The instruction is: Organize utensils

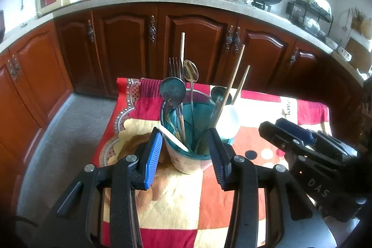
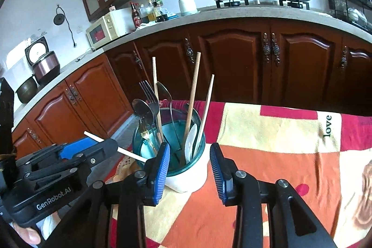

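The utensils [image 1: 183, 94] stand in a teal-rimmed cup [image 1: 186, 150] on the patterned cloth [image 1: 176, 201]. The left gripper [image 1: 183, 150] is wide open around the cup, gripping nothing. The right gripper [image 2: 189, 162] is partly open around the same cup, its pads apart from it. A white stick [image 2: 130, 153] leans out leftward.

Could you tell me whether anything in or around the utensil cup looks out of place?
One thing stands out: a white stick lies slanted across the rim of the teal cup, poking out sideways toward the left tongs, while the fork, spoons and wooden chopsticks stand roughly upright inside. Nothing looks spilled or damaged.
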A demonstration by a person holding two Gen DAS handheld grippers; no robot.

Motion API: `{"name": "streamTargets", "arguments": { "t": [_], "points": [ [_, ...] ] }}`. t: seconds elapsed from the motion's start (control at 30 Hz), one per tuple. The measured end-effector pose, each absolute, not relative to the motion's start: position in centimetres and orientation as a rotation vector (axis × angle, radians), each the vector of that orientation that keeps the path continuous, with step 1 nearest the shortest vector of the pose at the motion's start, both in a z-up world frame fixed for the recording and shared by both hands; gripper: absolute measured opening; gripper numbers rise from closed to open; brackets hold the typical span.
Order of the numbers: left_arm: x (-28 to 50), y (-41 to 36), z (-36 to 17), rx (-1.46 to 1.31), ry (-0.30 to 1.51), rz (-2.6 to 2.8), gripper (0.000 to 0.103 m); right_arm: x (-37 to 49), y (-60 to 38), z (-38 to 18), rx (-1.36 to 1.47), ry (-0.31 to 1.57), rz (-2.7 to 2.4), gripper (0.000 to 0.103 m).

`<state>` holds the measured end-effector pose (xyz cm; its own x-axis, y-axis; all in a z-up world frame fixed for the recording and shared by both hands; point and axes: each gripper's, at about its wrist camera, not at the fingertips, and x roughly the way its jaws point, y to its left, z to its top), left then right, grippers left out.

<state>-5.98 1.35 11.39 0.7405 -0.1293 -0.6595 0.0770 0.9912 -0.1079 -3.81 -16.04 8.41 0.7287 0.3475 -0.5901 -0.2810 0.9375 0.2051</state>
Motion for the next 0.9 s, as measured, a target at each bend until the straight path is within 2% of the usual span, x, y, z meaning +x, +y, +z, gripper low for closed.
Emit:
{"name": "streamTargets", "arguments": {
  "t": [0.3,0.43,0.9],
  "points": [
    [-7.0,1.2,12.0,-0.086,0.713,-0.091,0.040,-4.9,-16.2,8.8,0.100,0.668,0.310,0.036],
    [-7.5,1.0,12.3,-0.081,0.700,-0.081,0.040,-5.4,-16.4,9.3,0.096,0.656,0.292,0.041],
    [-9.3,0.6,13.9,-0.039,0.647,-0.033,0.040,-7.1,-16.2,10.8,0.082,0.624,0.275,0.042]
  ]
}}
